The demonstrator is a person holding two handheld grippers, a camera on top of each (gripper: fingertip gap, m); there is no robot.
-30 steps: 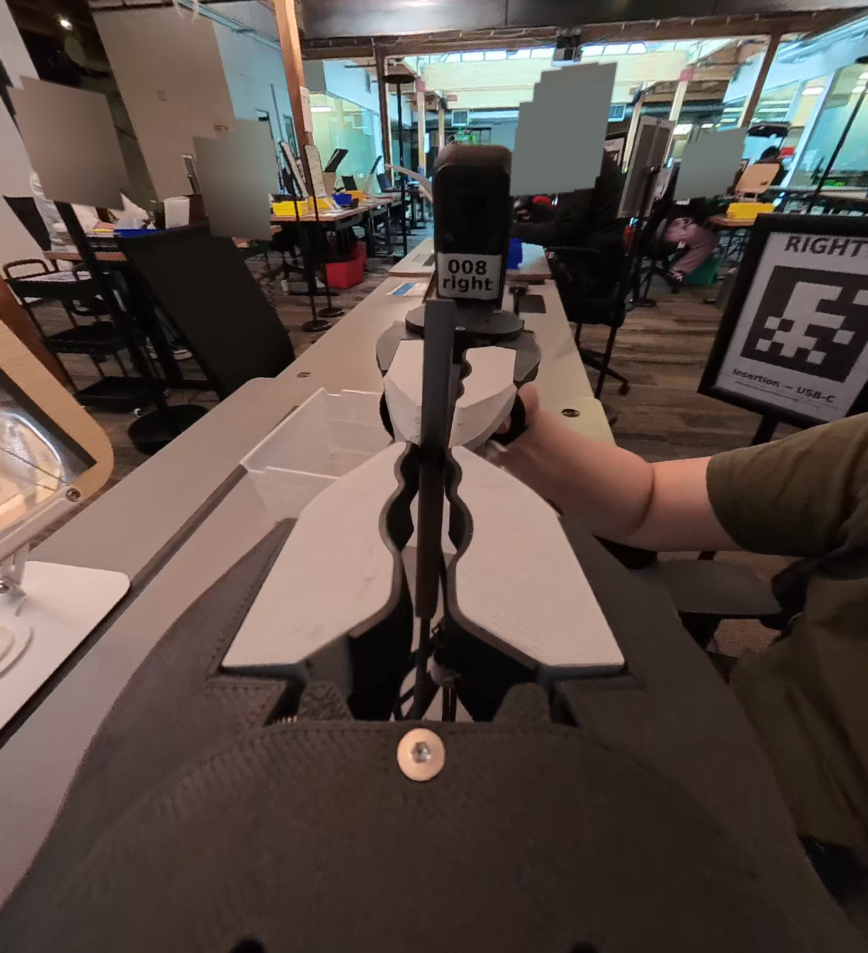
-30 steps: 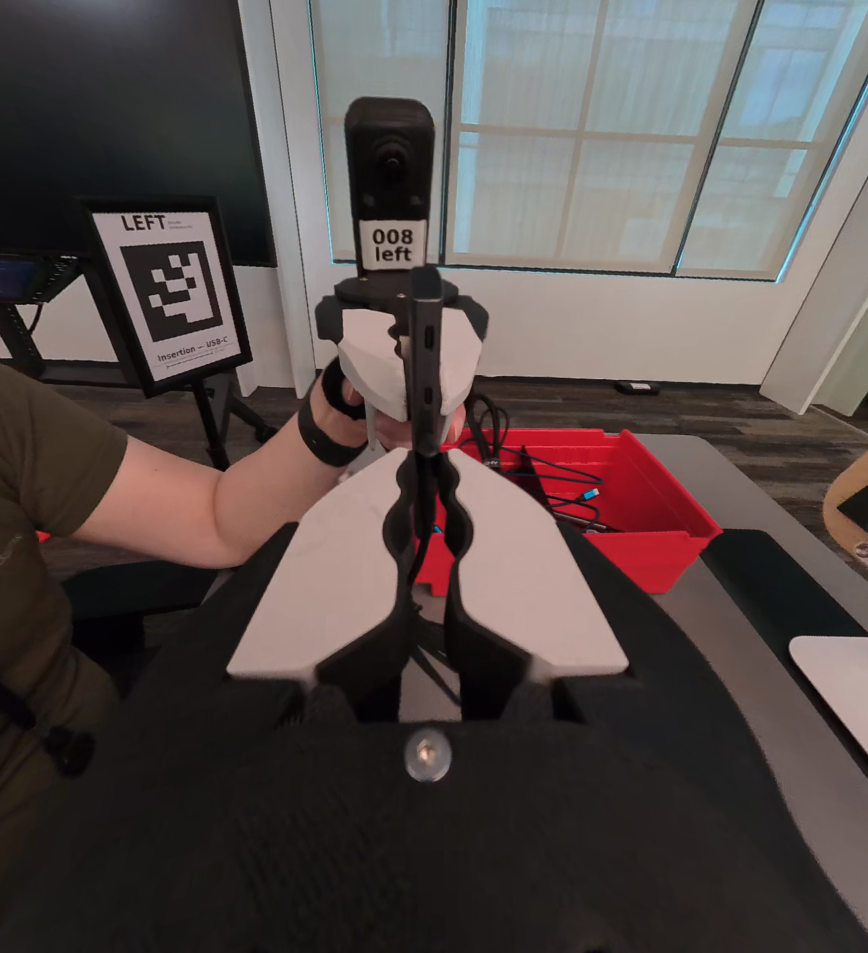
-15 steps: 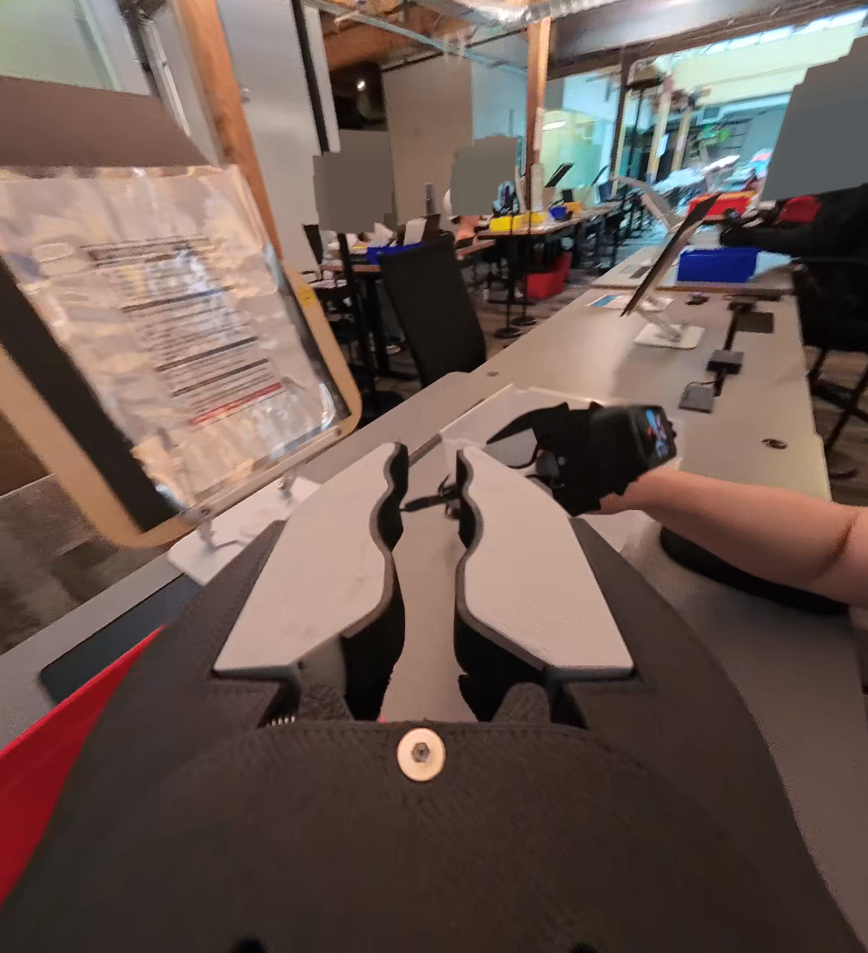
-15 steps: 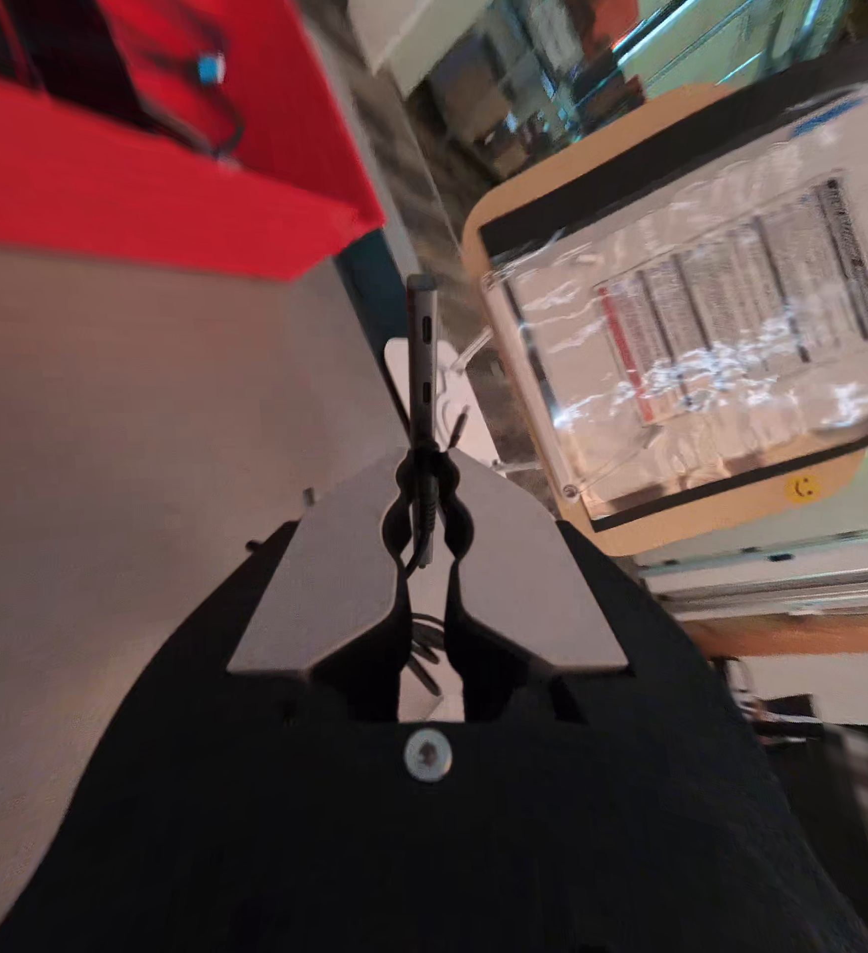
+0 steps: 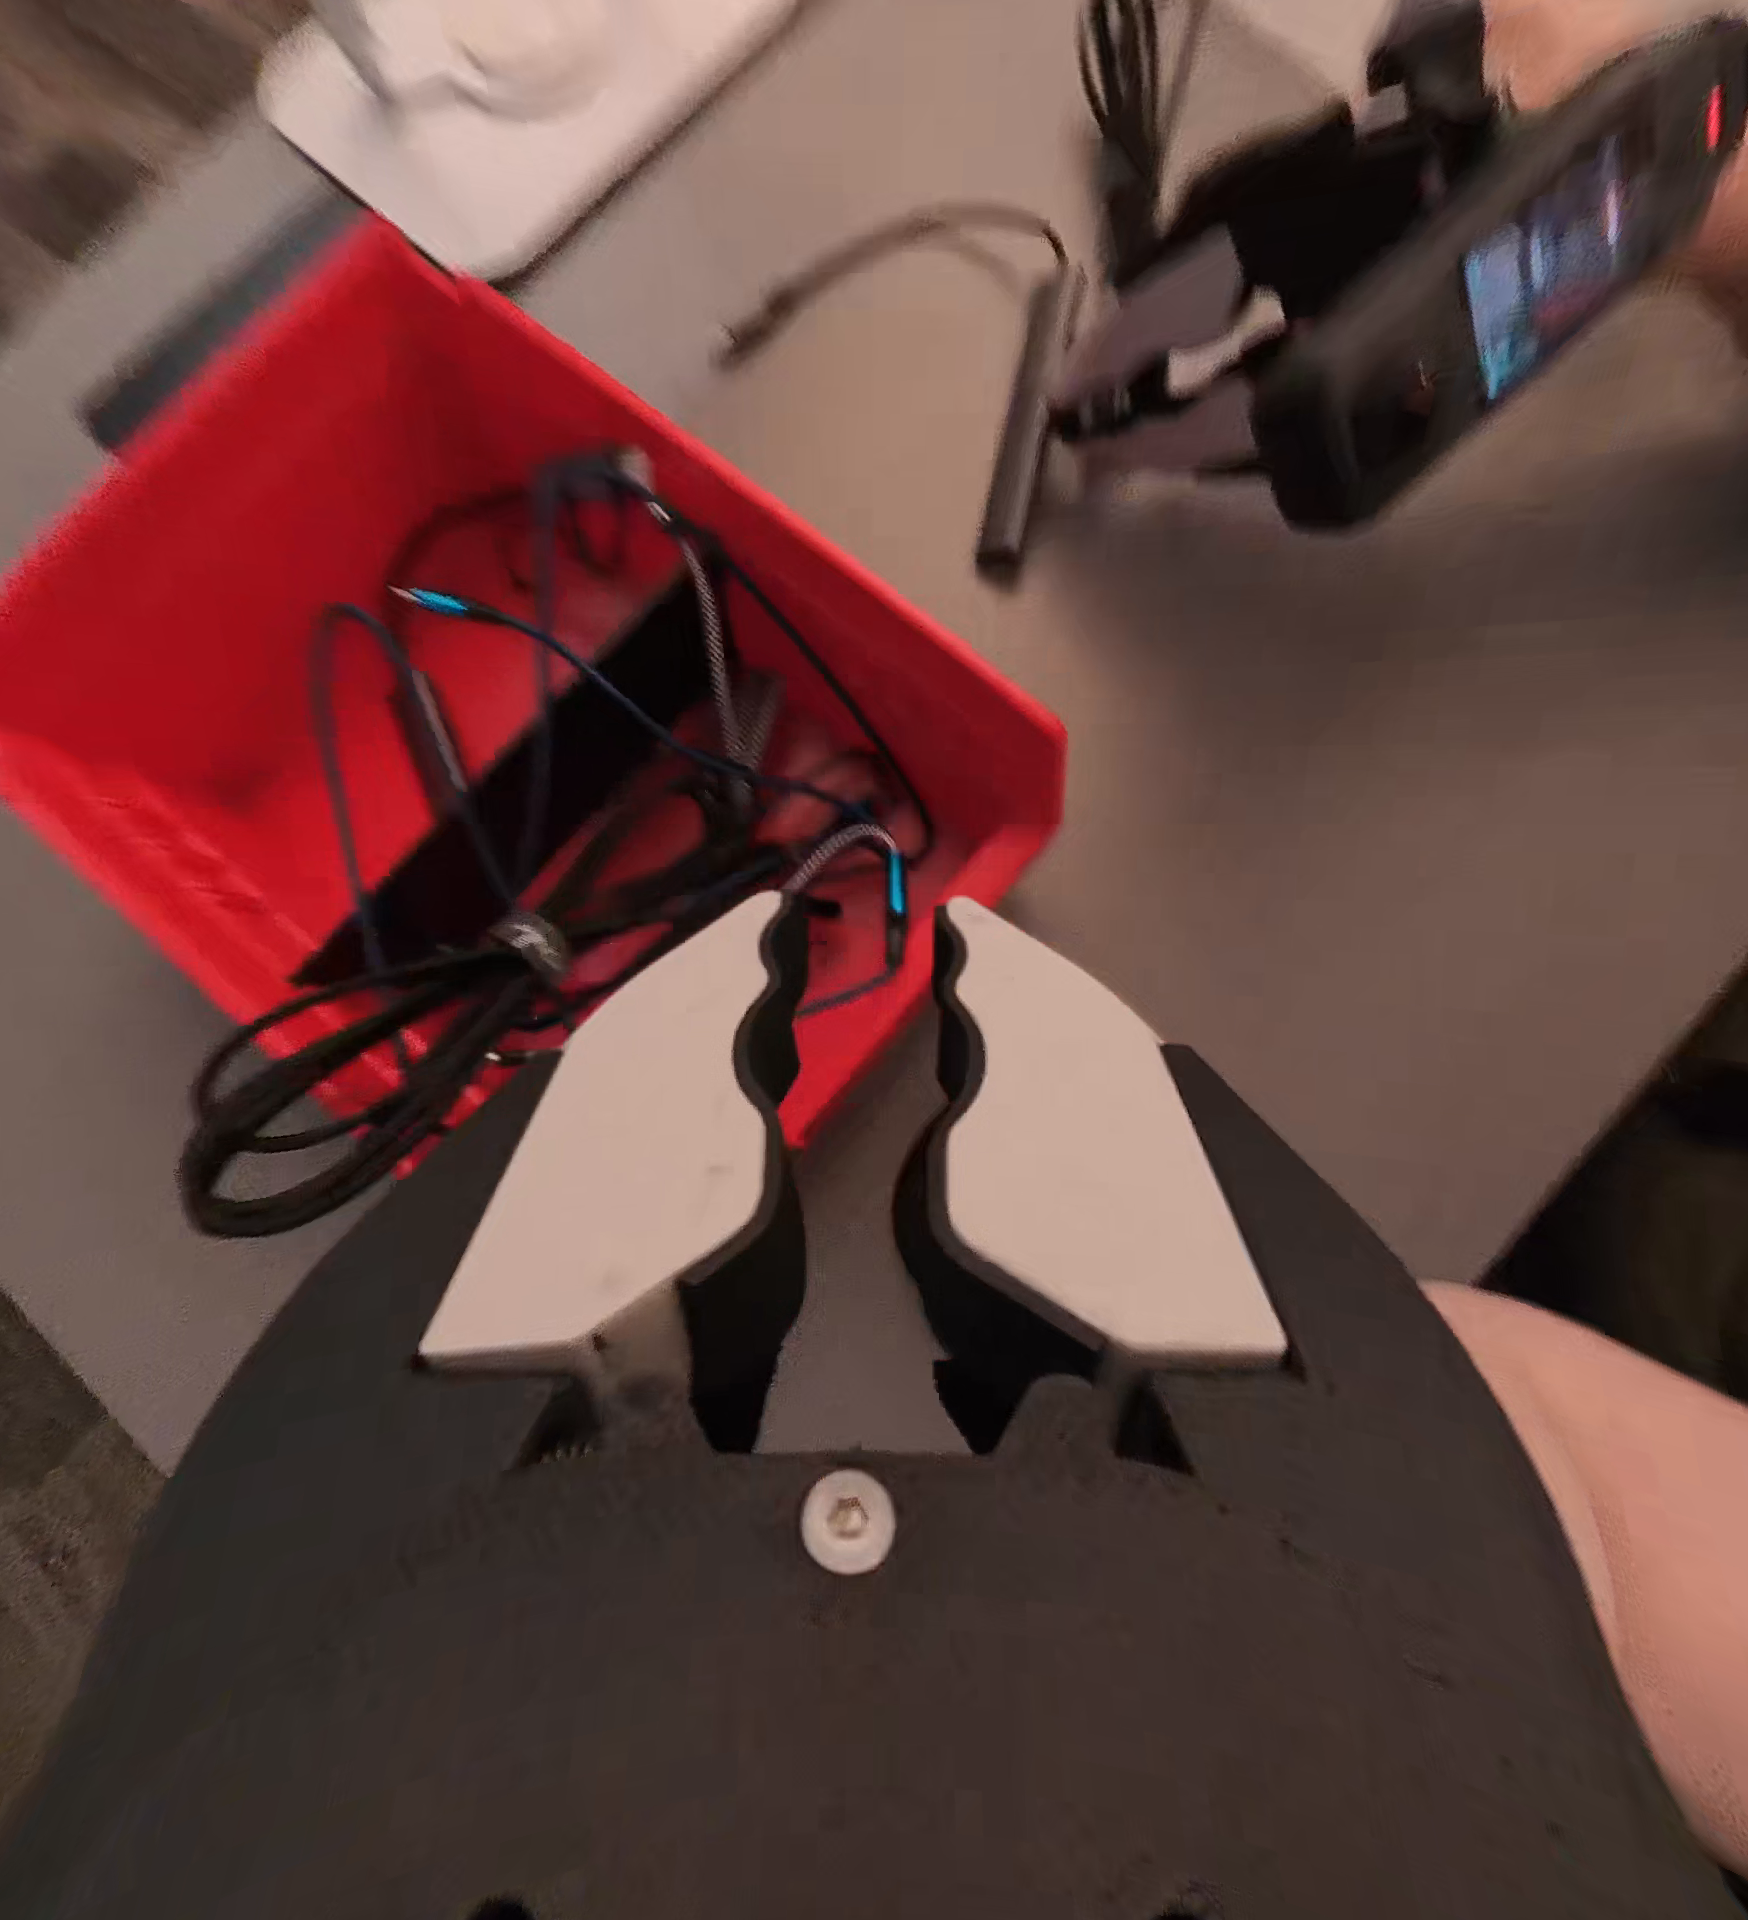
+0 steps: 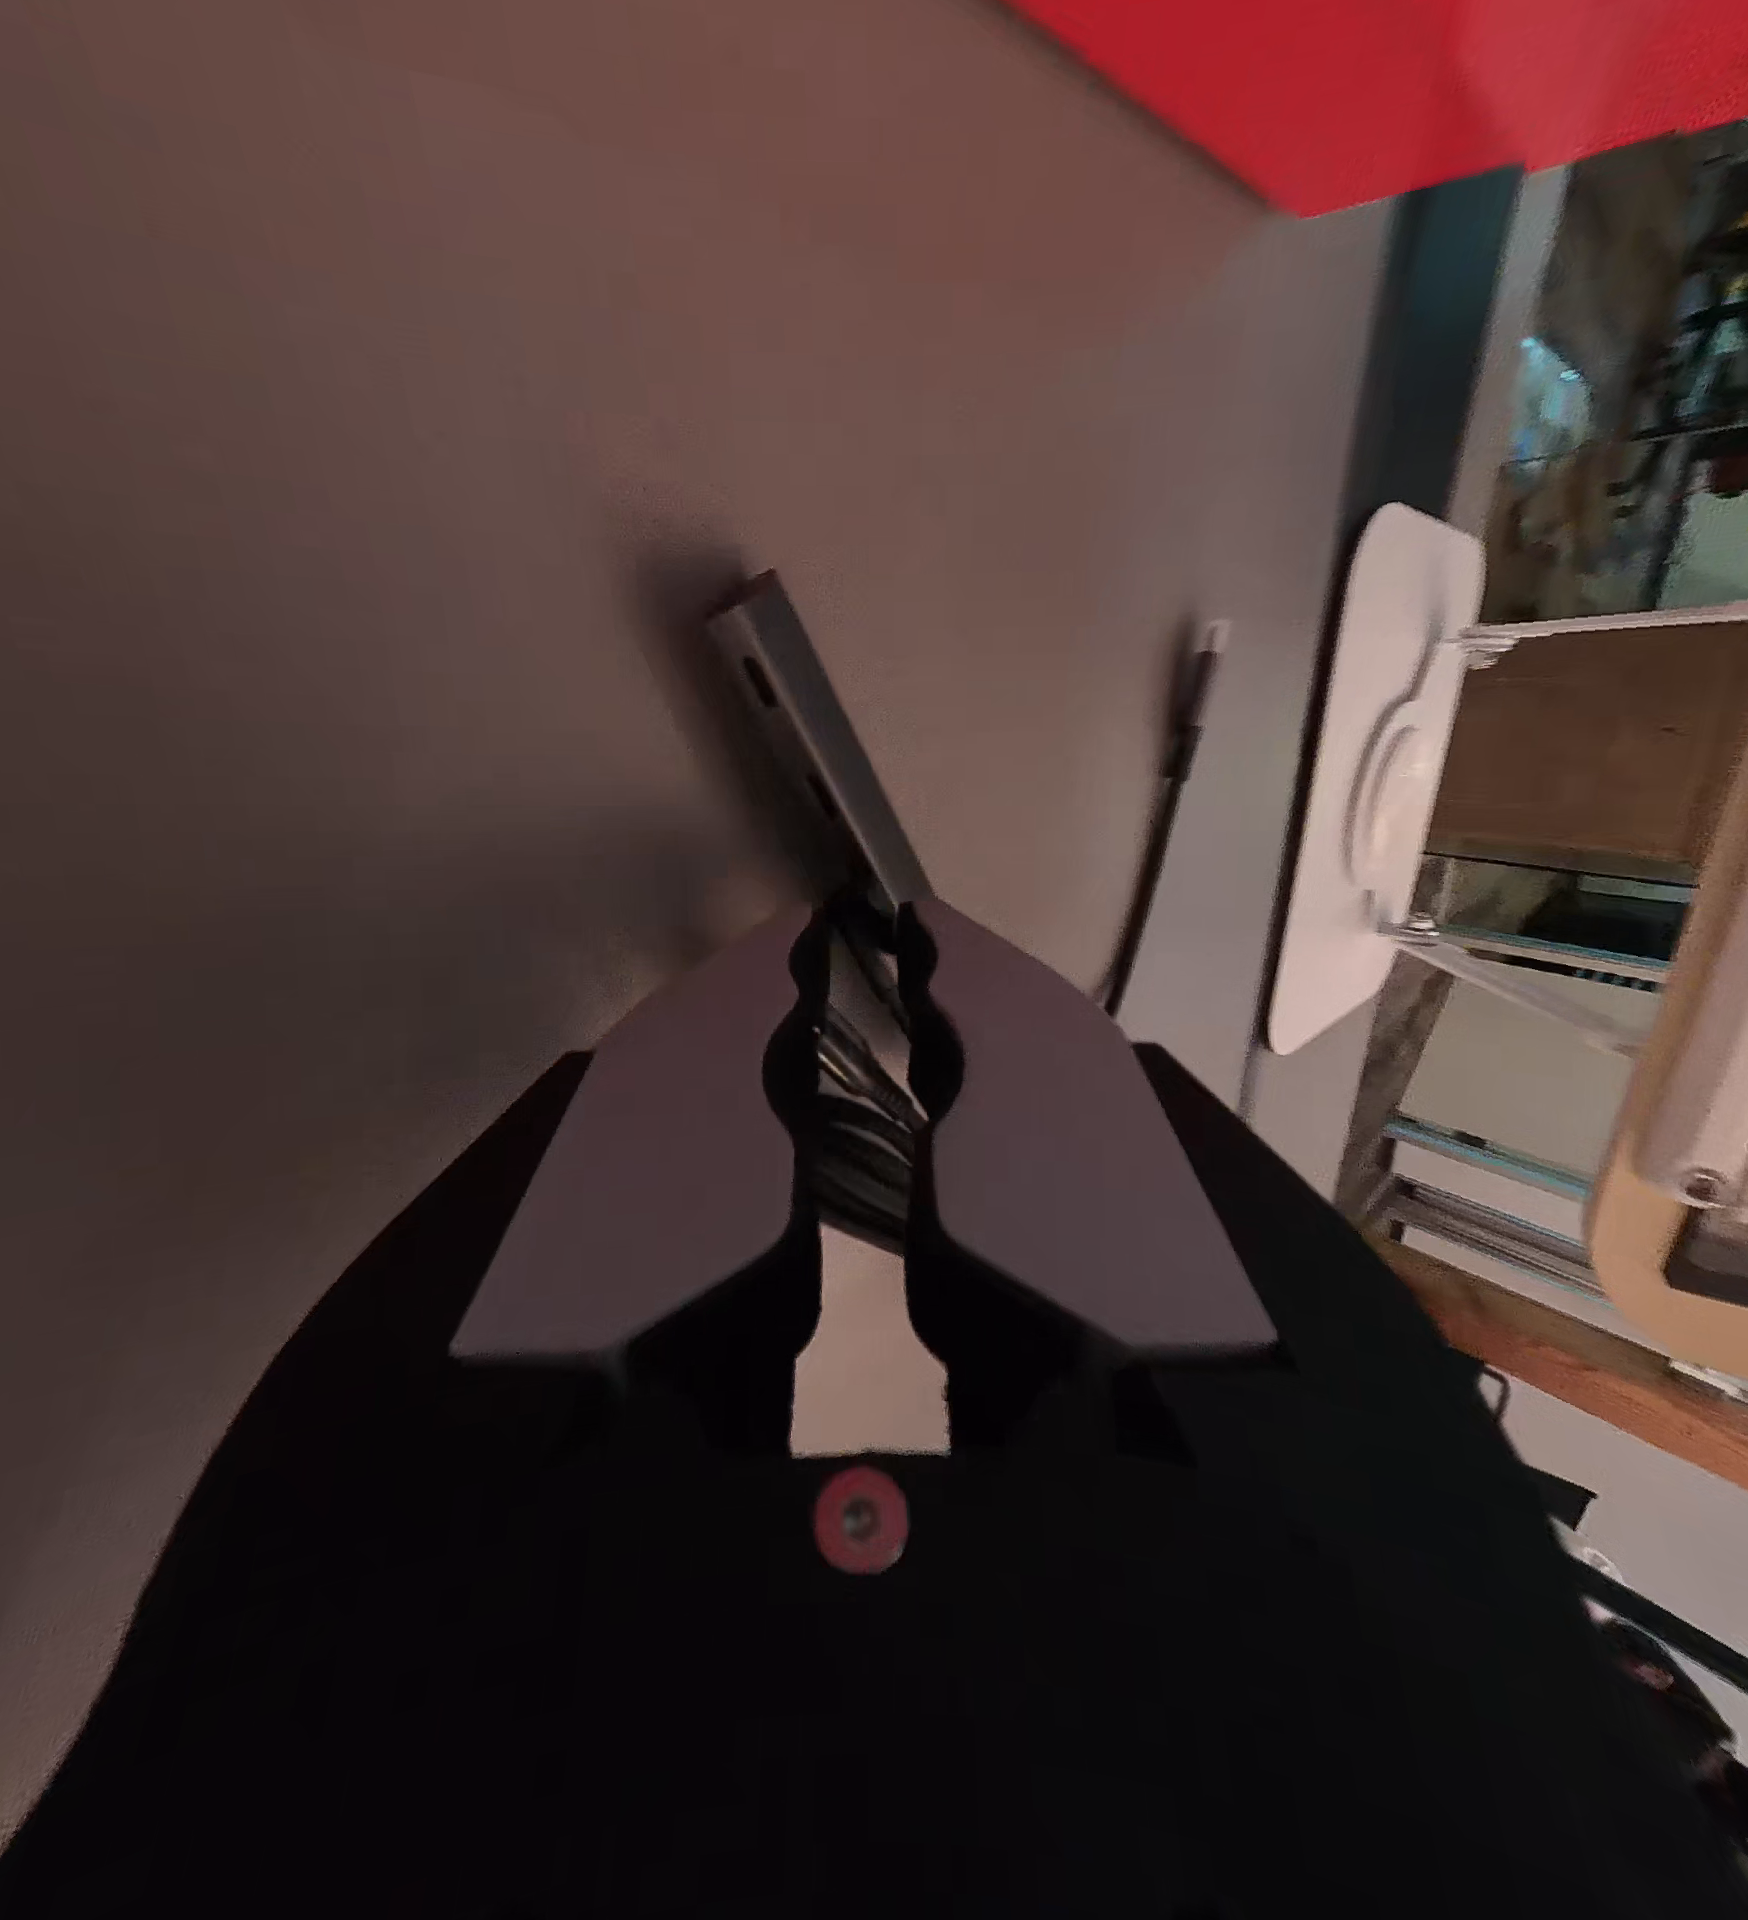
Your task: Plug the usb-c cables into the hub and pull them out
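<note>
Grey left tongs parted, tilted over red bin

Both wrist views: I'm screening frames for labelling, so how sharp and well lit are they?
Left wrist view: evenly lit, motion-blurred, worst on the right gripper; red bin cables stay readable. Right wrist view: dim, smeared, hub soft, reddish cast on table.

On the bench, the bin sits to the left with cables heaped in it, some spilling over its near wall. The left tongs hang above its right corner. Far right, the hub lies on the bench at the right tongs, its lead trailing left.
</note>
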